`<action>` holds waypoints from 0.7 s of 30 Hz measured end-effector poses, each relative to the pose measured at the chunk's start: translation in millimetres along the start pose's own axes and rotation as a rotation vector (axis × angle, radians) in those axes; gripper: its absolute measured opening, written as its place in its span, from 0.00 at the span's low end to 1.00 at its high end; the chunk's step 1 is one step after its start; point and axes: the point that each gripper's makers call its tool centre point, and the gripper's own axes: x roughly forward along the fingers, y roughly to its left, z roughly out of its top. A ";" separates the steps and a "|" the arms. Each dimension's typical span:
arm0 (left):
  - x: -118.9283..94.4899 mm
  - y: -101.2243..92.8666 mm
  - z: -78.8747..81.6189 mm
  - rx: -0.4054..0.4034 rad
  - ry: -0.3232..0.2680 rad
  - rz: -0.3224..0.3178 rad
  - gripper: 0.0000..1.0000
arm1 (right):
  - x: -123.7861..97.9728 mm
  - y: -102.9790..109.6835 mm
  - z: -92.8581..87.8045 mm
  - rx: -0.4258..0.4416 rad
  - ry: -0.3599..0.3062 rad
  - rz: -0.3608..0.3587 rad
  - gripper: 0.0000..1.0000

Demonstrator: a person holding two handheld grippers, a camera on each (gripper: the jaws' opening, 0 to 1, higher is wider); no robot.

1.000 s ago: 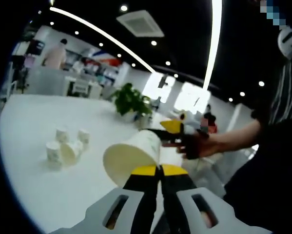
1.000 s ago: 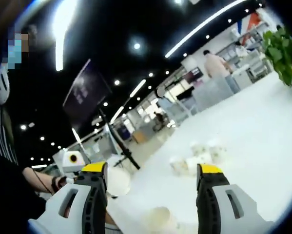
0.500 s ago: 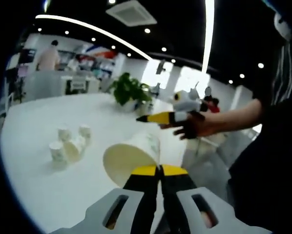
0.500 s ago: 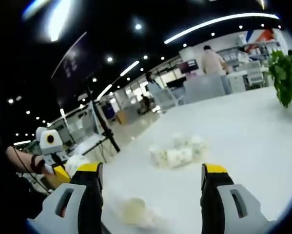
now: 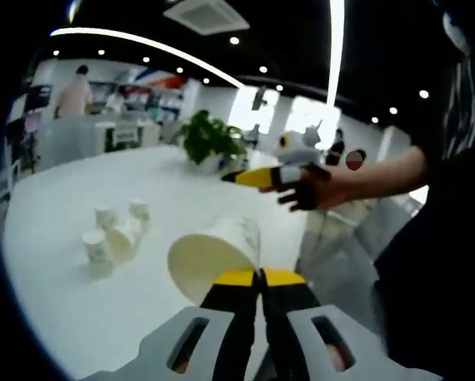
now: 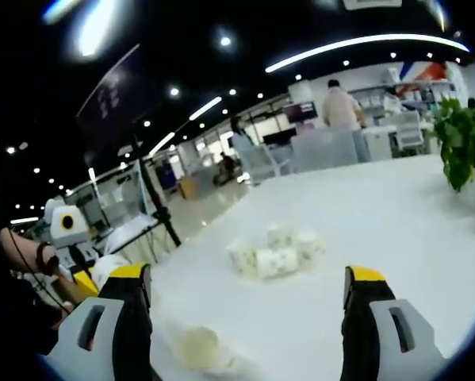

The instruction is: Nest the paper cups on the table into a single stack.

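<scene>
Left gripper view: a paper cup [image 5: 215,258] is pinched at the rim by the left gripper [image 5: 259,278], mouth turned to the camera.
Right gripper [image 6: 245,278]: jaws spread wide, nothing held between them.
Loose cups: four [image 6: 273,252] counted in a huddle mid-table [image 6: 396,238], one [image 6: 197,347] on its side near the edge.
Writing: faint print on the cups, can't be read.
Plant [image 5: 208,140]: one, at the far end.

Grey gripper [image 6: 245,286] bodies, black yellow-tipped jaws; black fingerless glove [image 5: 307,193].

Bright ceiling strip lights [image 5: 335,55], dark ceiling, perhaps slight blur.
</scene>
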 end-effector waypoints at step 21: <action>0.4 4.1 -0.5 0.150 0.162 -0.018 0.00 | 7.0 -2.3 -0.1 -0.009 -0.009 0.000 1.00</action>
